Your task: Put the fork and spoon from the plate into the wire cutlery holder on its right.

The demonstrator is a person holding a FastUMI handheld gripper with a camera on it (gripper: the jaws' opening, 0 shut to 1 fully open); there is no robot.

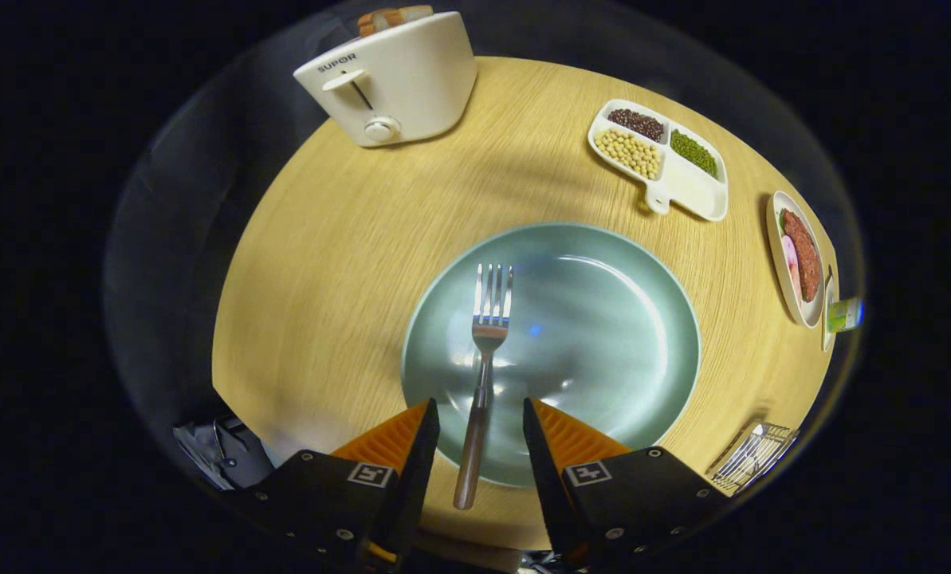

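Hand-held gripper (481, 426) wide open around the fork (481, 375) handle, gripping nothing yet — lower, pinch mid-handle, then swing right to the wire cutlery holder (754, 454).

The fork (485, 351) is gleaming as polished metal at its tines, its handle looking like smooth dark wood. The green plate (603, 271) under it is shining, a glossy glazed ceramic catching streaks of light. The round table (347, 263) is showing a matt, fine wood grain. Far left, the cream toaster (391, 76) is looking like smooth satin plastic. Near right, the cutlery holder (754, 454) is glinting as thin metal wire.
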